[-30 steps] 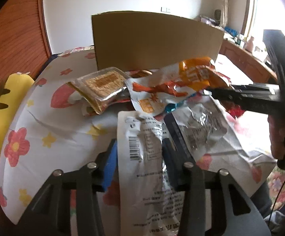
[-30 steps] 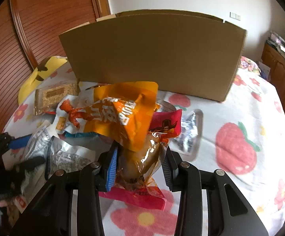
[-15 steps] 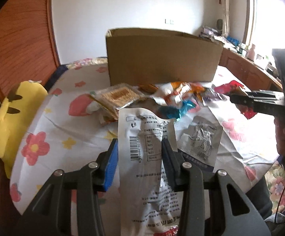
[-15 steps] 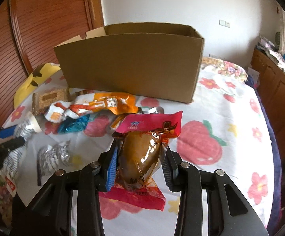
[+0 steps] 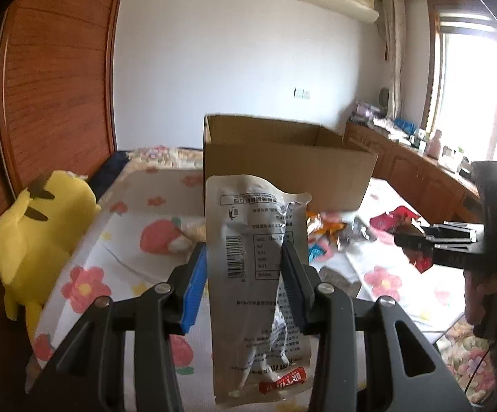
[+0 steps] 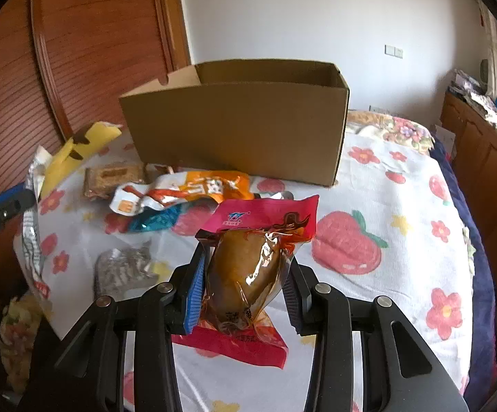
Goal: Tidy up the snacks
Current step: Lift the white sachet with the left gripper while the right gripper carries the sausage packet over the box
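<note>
Two snack packets are held in the air, one in each gripper, in front of an open cardboard box (image 6: 238, 130) that stands on a flowered bedsheet (image 6: 403, 206). The left gripper (image 5: 245, 267) is clamped across the middle of a flat silver packet (image 5: 255, 267), which stands upright and creased between the jaws; it looks light and floppy, so a grip near its middle, as here, should keep the ends from folding over. The right gripper (image 6: 243, 271) is clamped on the bulging clear centre of a red packet (image 6: 248, 267) holding a brown, glossy lump. This one looks heavier and slick, and the soft filling may squash or slide, so the firm bulge is probably a safer hold than the thin sealed edges. Several packets lie on the sheet just in front of the box: an orange packet (image 6: 193, 189), a cracker packet (image 6: 111, 175) and a small silver packet (image 6: 124, 267). A yellow plush toy (image 5: 38, 230) sits at the bed's edge.
</note>
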A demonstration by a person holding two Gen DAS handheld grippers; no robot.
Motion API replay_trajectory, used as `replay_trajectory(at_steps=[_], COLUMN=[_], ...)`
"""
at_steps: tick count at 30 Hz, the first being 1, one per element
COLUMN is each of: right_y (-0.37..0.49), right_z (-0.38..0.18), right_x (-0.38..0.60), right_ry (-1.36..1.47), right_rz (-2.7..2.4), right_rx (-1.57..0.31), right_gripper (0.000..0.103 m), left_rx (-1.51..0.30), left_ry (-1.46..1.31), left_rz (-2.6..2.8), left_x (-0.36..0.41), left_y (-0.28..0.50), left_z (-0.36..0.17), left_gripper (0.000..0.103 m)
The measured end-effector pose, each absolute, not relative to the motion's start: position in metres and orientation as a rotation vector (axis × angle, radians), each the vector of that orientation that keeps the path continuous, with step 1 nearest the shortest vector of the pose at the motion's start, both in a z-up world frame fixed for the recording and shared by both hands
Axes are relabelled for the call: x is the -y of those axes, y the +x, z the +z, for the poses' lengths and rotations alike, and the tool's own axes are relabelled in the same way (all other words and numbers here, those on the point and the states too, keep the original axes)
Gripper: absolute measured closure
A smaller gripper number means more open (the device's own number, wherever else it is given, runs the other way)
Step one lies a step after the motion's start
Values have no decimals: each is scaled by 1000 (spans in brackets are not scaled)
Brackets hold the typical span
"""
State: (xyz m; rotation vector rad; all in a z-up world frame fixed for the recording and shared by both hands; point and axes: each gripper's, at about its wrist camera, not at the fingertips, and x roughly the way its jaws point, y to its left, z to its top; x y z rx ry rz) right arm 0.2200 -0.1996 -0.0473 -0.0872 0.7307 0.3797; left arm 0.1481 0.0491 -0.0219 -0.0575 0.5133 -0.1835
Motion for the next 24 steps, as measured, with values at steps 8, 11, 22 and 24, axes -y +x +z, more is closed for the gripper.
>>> replay_trajectory(at_steps=[8, 11, 22, 24], right_y=[206, 200, 196, 200], right_z=[-26, -18, 12, 19], right_x=[197, 195, 188, 185], right_ry=[-82, -80, -99, -107], right_rz=[397, 403, 430, 434], right_rx=[-684, -666, -606, -593], right_gripper=[63, 63, 63, 63], left_rx=[-466, -448, -375, -363], left_ry=[-51, -52, -42, -41], left_rz=[-192, -195, -214, -221], left_x=[-48, -48, -44, -42], left_y=[149, 150, 173, 181], left_z=[-1, 5, 40, 48], left_gripper=[63, 63, 63, 63])
